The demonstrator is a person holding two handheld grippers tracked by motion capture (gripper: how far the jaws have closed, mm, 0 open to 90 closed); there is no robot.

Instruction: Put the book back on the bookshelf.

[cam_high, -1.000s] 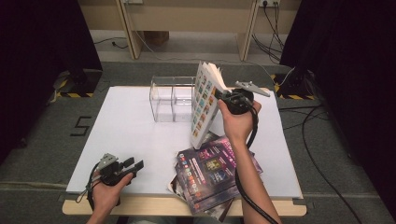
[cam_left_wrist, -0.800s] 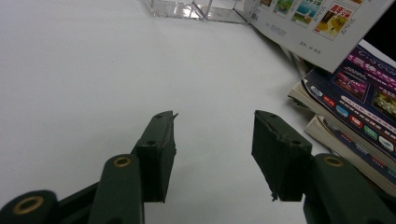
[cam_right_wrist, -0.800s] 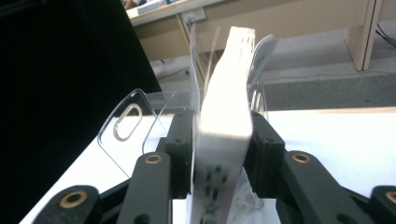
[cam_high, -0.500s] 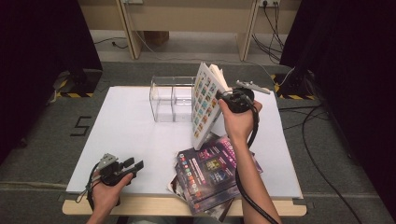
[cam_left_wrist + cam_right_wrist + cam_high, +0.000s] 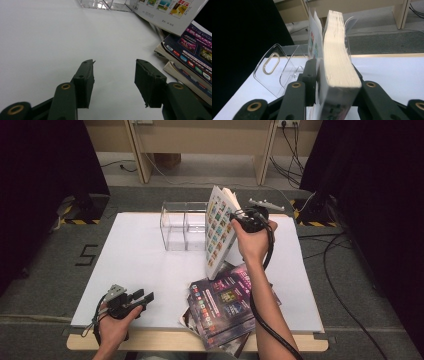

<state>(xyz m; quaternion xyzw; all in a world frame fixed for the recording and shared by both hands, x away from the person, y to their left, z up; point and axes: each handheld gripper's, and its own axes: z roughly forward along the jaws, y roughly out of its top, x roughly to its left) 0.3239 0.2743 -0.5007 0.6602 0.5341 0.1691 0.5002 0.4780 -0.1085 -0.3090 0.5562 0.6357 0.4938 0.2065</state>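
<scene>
High view: right claw [image 5: 239, 216], its jaws just closing, clamps an upright book [image 5: 218, 232] beside the clear organizer [image 5: 182, 226]; left claw [image 5: 142, 298] rests open, empty, well apart on the tabletop [image 5: 140, 260].

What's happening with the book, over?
Right gripper shut on the book, fingers just closed further, book held upright beside the clear holder. Left gripper open, idle. Magazine stack below. Nothing blocking.

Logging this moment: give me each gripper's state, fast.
Left gripper: open, holding nothing.
Right gripper: shut on the thick book, jaws just closing.
</scene>
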